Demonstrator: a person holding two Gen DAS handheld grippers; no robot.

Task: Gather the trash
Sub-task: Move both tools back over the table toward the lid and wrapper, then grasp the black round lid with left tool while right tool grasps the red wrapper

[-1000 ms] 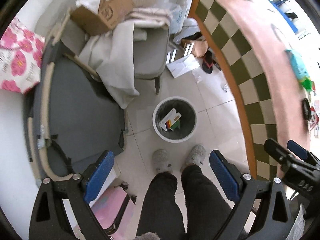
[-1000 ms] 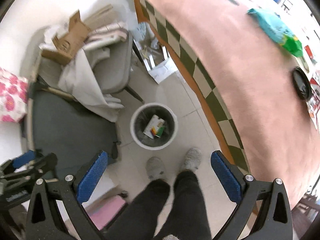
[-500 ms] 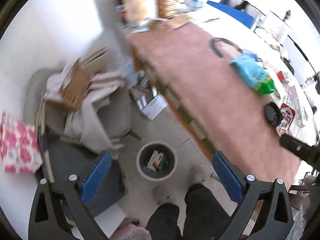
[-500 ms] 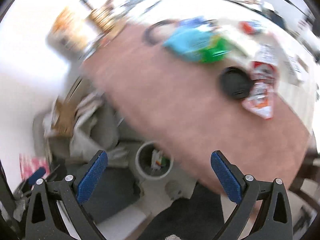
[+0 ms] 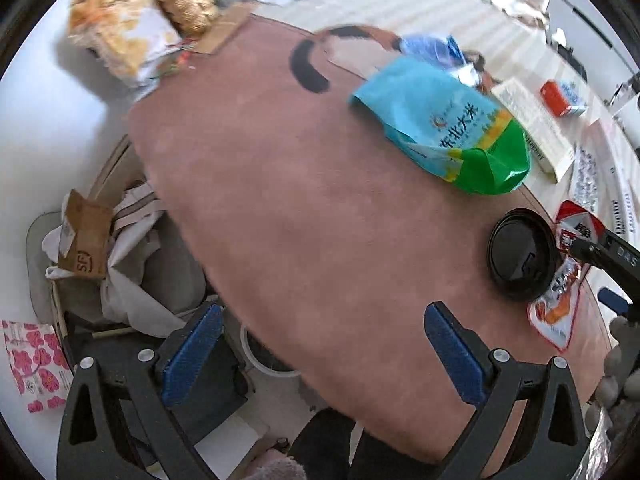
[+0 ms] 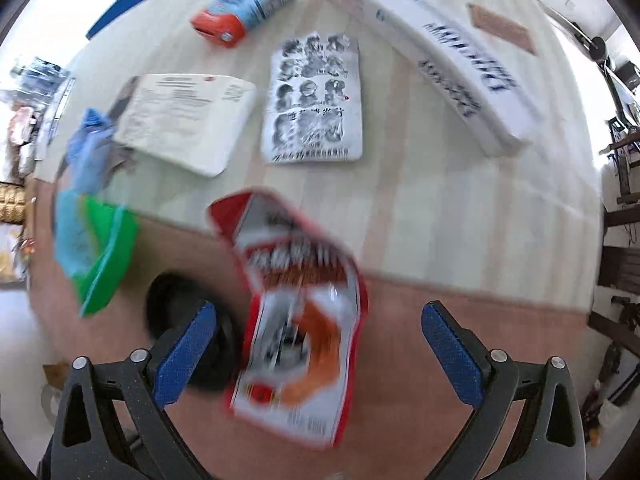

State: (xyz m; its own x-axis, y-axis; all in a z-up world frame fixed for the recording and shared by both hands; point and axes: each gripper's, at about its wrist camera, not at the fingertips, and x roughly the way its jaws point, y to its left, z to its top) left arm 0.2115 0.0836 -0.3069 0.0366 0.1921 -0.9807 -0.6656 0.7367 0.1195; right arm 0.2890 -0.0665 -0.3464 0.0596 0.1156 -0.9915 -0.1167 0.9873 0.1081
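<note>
A red and white snack wrapper (image 6: 300, 320) lies on the table between the open fingers of my right gripper (image 6: 318, 350), which hovers just above it, empty. The wrapper also shows in the left wrist view (image 5: 560, 292), next to a black round lid (image 5: 522, 254); the lid sits by my right gripper's left finger (image 6: 188, 308). My left gripper (image 5: 320, 354) is open and empty above the pink table edge. The white rim of the trash bin (image 5: 260, 360) peeks out under the table, mostly hidden. A teal and green rice bag (image 5: 448, 120) lies farther back.
On the table lie a long white box (image 6: 440, 52), a printed sheet (image 6: 316, 96), a white envelope (image 6: 184, 116) and a red and blue carton (image 6: 240, 8). A chair with cloth and a cardboard box (image 5: 86, 240) stands at the left.
Both grippers have swung up from the floor and the bin to the tabletop. My right gripper has moved over the red snack wrapper. Both stay open.
</note>
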